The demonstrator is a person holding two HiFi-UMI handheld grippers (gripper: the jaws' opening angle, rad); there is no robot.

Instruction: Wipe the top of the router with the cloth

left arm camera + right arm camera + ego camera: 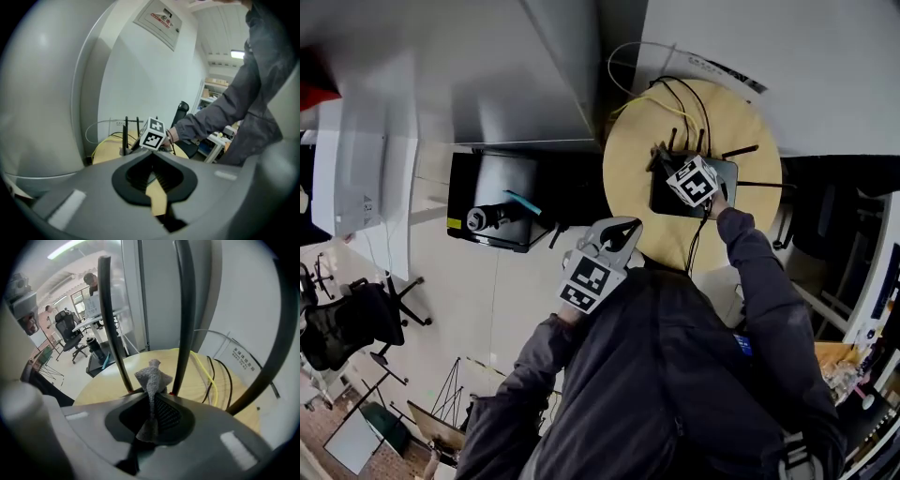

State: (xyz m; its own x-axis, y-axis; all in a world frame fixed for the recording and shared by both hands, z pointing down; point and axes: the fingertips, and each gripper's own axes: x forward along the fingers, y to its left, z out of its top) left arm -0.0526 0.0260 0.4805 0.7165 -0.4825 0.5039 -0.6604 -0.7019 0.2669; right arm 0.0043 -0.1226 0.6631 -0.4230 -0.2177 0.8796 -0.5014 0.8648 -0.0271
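Pinching the grey cloth (152,373), right tongs (153,395) sit over the router (667,199); left tongs (152,161) closed, empty

1. Located router (670,204) on round table (628,159), toward that table's right side.
2. Found antennas (110,324) upright along router's far edge, with cables (684,103) trailing behind them across table toward wall.
3. Noted right gripper (667,164) directly over router, with cloth (152,378) between its jaws and, in right gripper view, between two antennas.
4. Logged left gripper (623,230) above table's near-left rim, apart from router and left of right gripper.
5. Recorded case (492,211) on floor just left of table, and office chair (352,323) farther left, well apart from table.
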